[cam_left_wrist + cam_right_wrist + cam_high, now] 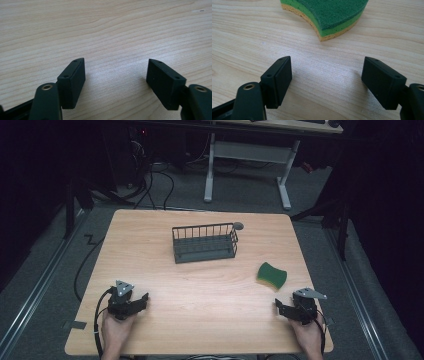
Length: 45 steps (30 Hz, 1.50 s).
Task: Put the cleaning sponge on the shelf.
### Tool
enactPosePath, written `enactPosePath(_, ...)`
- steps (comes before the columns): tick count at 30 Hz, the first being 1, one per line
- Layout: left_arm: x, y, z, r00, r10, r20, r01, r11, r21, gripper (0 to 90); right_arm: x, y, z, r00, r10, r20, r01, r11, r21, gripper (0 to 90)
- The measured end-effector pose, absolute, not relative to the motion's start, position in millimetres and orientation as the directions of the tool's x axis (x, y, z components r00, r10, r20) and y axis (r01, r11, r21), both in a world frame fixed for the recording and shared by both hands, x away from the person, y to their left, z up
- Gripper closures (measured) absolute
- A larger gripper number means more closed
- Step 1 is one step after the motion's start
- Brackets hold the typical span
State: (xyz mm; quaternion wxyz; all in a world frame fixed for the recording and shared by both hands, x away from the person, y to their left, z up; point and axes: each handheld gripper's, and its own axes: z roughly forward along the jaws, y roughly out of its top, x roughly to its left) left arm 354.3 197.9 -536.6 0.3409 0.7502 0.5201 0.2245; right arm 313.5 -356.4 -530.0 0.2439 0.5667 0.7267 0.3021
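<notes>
While the sponge point(272, 274) lies just ahead of the right gripper point(281, 307), both it and the left gripper point(142, 301) gape wide, holding nothing.

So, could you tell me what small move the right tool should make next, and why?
Probably ease the right tool forward toward the green sponge. Its jaws stand open with bare table between them, and the sponge lies flat just ahead, untouched. The wire basket sits farther back at mid-table, and the left tool rests open, far from the sponge.
</notes>
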Motion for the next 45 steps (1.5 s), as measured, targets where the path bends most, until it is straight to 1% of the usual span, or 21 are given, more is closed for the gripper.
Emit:
enactPosePath(5,355,197,-536,0.343,0.939,-0.032,0.633,-0.206,0.746,31.6,315,-356,-528,-0.237,0.972,-0.01,0.691,0.176,0.701,25.1)
enactPosePath(7,355,196,-536,0.334,0.942,-0.032,0.633,-0.199,0.748,32.0,315,-356,-526,-0.236,0.972,-0.013,0.697,0.179,0.694,30.4)
enactPosePath(10,355,195,-536,0.336,0.941,-0.035,0.632,-0.198,0.75,35.0,314,-357,-527,-0.229,0.973,-0.013,0.69,0.172,0.703,34.6)
enactPosePath(11,355,195,-536,0.336,0.941,-0.035,0.632,-0.198,0.75,36.1,314,-357,-527,-0.229,0.973,-0.013,0.69,0.172,0.703,34.6)
enactPosePath(12,355,195,-535,0.34,0.939,-0.04,0.634,-0.198,0.748,36.1,313,-358,-526,-0.229,0.973,-0.008,0.688,0.167,0.706,36.6)
enactPosePath(13,356,196,-535,0.344,0.938,-0.046,0.636,-0.197,0.746,38.2,313,-359,-526,-0.234,0.972,-0.003,0.685,0.167,0.709,39.6)
enactPosePath(14,356,195,-535,0.347,0.936,-0.064,0.639,-0.186,0.747,38.8,312,-359,-526,-0.237,0.971,-0.003,0.684,0.169,0.71,40.2)
enactPosePath(19,357,192,-534,0.358,0.931,-0.073,0.639,-0.187,0.746,39.2,311,-358,-526,-0.247,0.969,-0.012,0.681,0.182,0.71,42.5)
enactPosePath(25,359,189,-531,0.364,0.926,-0.101,0.634,-0.167,0.755,38.4,309,-358,-520,-0.263,0.965,0.007,0.647,0.171,0.743,41.9)
enactPosePath(31,364,185,-524,0.371,0.924,-0.09,0.63,-0.179,0.756,38.5,311,-355,-508,-0.296,0.955,0.012,0.618,0.182,0.765,43.4)
enactPosePath(35,368,181,-518,0.381,0.919,-0.099,0.632,-0.181,0.753,41.8,321,-352,-502,-0.335,0.942,0.017,0.627,0.21,0.75,46.7)
enactPosePath(37,369,179,-516,0.383,0.918,-0.104,0.632,-0.178,0.754,42.9,323,-350,-501,-0.339,0.941,0.019,0.627,0.211,0.75,47.0)
enactPosePath(39,374,174,-512,0.393,0.912,-0.117,0.628,-0.173,0.759,44.1,330,-345,-495,-0.359,0.933,0.016,0.621,0.226,0.751,49.6)
enactPosePath(45,389,156,-501,0.421,0.903,-0.082,0.618,-0.219,0.755,46.2,346,-332,-482,-0.397,0.918,0.007,0.597,0.252,0.762,57.0)
